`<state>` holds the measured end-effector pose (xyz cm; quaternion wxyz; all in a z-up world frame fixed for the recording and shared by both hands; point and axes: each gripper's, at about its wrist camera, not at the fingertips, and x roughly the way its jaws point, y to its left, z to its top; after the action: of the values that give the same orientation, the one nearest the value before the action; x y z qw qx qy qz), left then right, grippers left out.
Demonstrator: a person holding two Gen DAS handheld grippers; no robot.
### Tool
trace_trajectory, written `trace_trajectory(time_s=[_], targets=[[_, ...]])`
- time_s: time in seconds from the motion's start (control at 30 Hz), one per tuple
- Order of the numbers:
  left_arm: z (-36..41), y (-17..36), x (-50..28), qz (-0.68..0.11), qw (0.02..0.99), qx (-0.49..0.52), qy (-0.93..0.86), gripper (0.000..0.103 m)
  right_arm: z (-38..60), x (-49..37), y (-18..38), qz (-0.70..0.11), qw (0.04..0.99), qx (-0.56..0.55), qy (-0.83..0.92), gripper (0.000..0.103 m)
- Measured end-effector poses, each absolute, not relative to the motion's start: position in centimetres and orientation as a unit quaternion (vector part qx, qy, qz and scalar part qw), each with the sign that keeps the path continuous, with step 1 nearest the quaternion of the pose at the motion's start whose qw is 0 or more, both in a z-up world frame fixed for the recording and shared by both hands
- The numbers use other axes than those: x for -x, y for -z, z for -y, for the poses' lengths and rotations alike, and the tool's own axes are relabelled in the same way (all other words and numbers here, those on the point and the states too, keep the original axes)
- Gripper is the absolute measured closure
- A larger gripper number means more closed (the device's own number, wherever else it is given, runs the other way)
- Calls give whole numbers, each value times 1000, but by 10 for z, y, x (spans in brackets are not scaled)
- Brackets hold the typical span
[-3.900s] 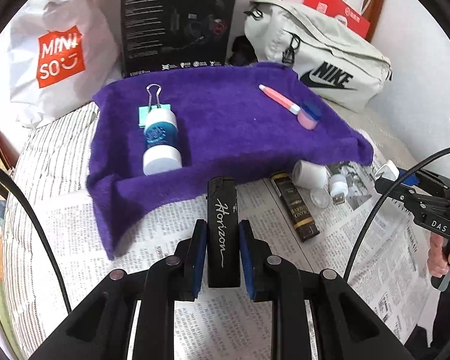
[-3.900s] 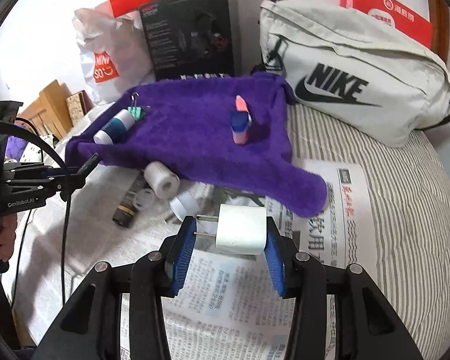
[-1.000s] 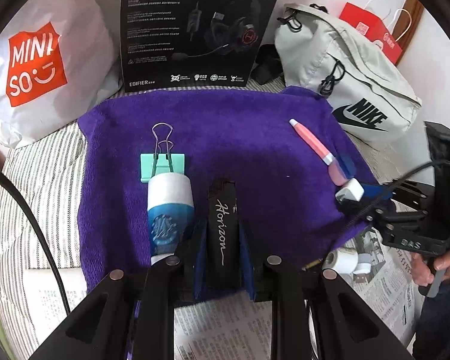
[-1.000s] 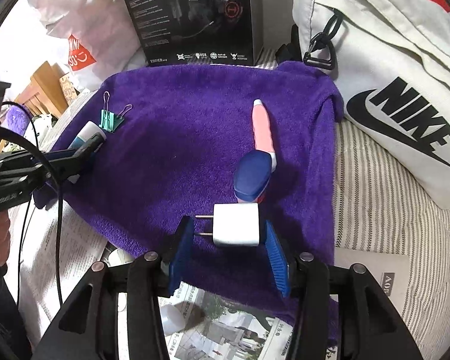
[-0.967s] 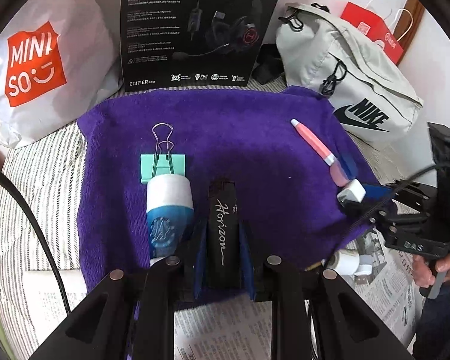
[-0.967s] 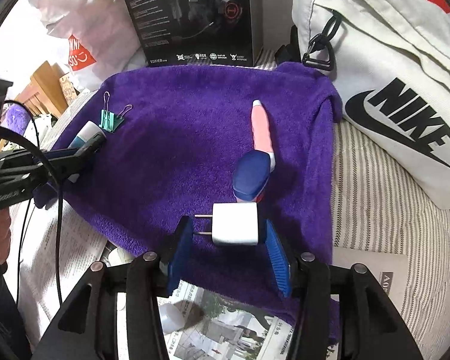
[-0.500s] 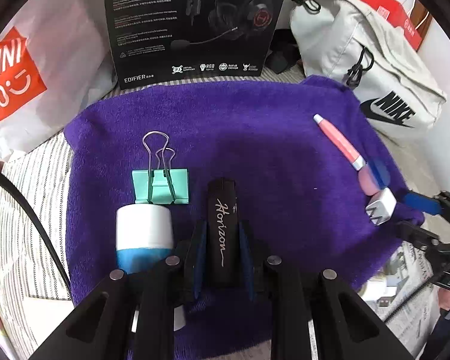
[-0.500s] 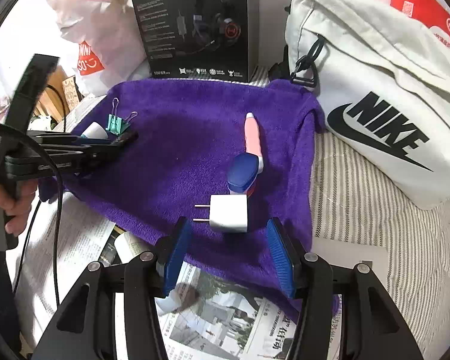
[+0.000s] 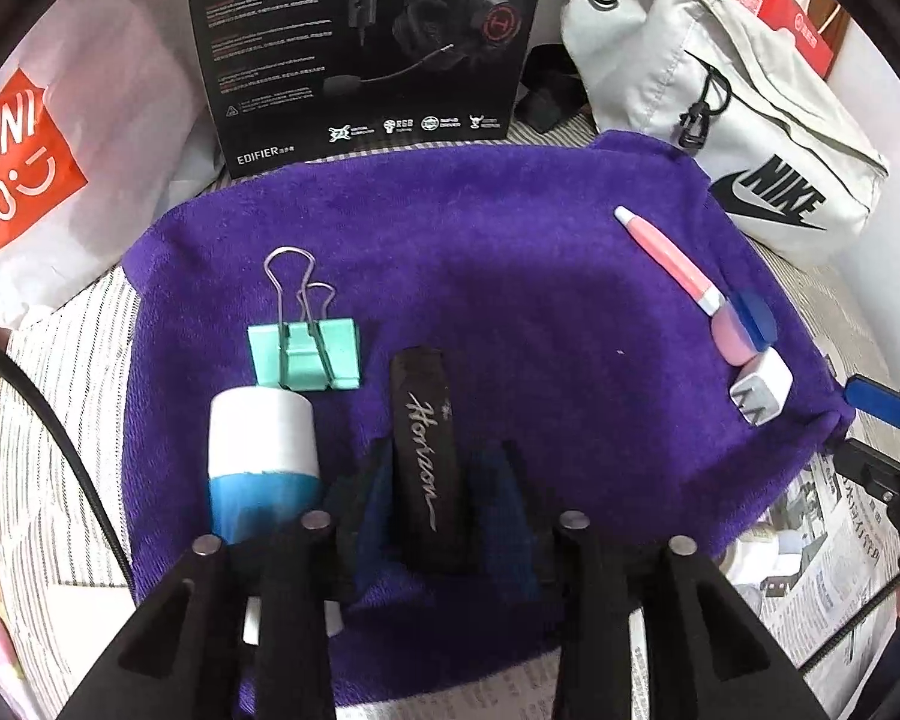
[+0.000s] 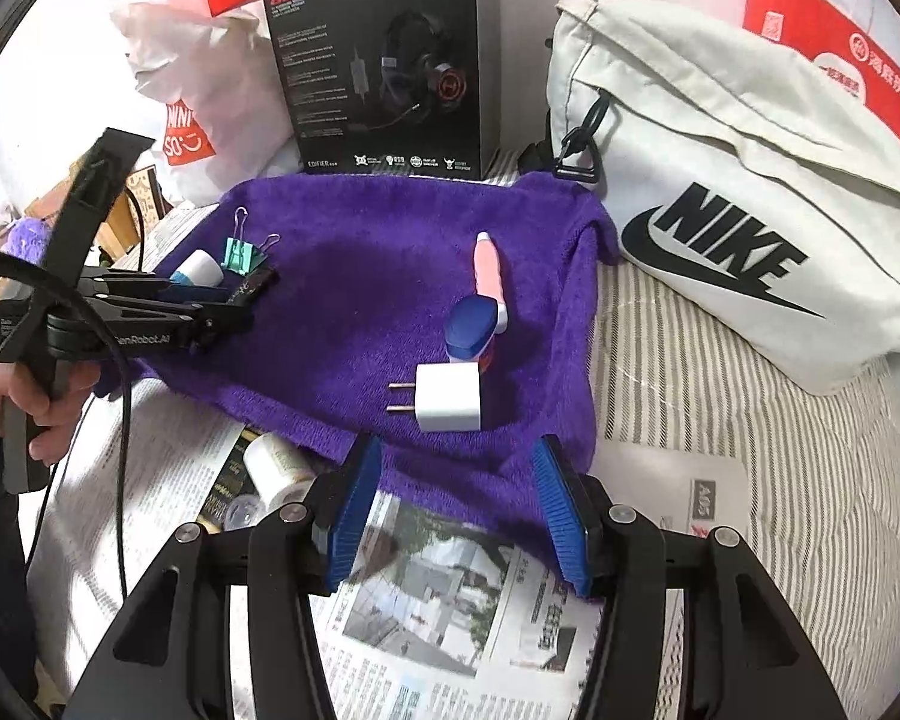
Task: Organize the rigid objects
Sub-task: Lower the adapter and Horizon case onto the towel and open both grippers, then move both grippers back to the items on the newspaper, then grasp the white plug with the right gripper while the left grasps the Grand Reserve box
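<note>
on a striped bed, a purple towel (image 9: 510, 252) carried the sorted items: a green clip (image 9: 304, 354), a white-and-blue tube (image 9: 262, 468) lying just below it, a black lighter (image 9: 426, 450) marked "horizon", a pink-and-blue pen (image 9: 690, 279) and a white plug (image 10: 448, 397). the plug lay flat near the towel's right edge, its two prongs pointing left, just beside the pen's blue cap.

the left gripper (image 9: 438, 492) sat low over the towel's near edge, its jaws spread a little either side of the lighter, which rested on the cloth with gaps showing along both flanks. from the right wrist view, a hand (image 10: 27, 396) gripped that tool's handle at the left, the tool held roughly level with its tips by the clip and tube.

the right gripper (image 10: 456, 498) hovered above the towel's front edge, jaws wide apart and holding nothing, the plug lying just ahead of them.

off the towel, a white roll (image 10: 273, 468) and a dark box (image 10: 225, 492) lay on newspaper (image 10: 450, 630). a headset box (image 9: 360, 42), a nike bag (image 10: 732, 180) and a miniso bag (image 9: 48, 138) stood behind.
</note>
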<state>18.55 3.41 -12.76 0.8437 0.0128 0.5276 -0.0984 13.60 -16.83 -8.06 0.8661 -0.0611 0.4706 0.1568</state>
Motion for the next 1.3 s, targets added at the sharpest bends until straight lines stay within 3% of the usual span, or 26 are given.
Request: trace_trajectory(time_s=[0.6, 0.93, 0.97, 1.03, 1.3], targets=[[-48, 81, -123, -492, 866, 6, 87, 60, 139, -77, 102, -471, 846, 110, -223, 50], [-59, 84, -97, -493, 865, 22, 85, 60, 123, -81, 126, -458, 843, 167, -229, 50], [-60, 86, -96, -495, 865, 22, 84, 60, 122, -83, 127, -456, 844, 164, -231, 51], [-60, 89, -94, -498, 863, 22, 84, 60, 122, -85, 128, -456, 844, 158, -236, 67], [-57, 100, -87, -507, 857, 26, 90, 60, 135, -85, 123, -459, 851, 123, -223, 67]])
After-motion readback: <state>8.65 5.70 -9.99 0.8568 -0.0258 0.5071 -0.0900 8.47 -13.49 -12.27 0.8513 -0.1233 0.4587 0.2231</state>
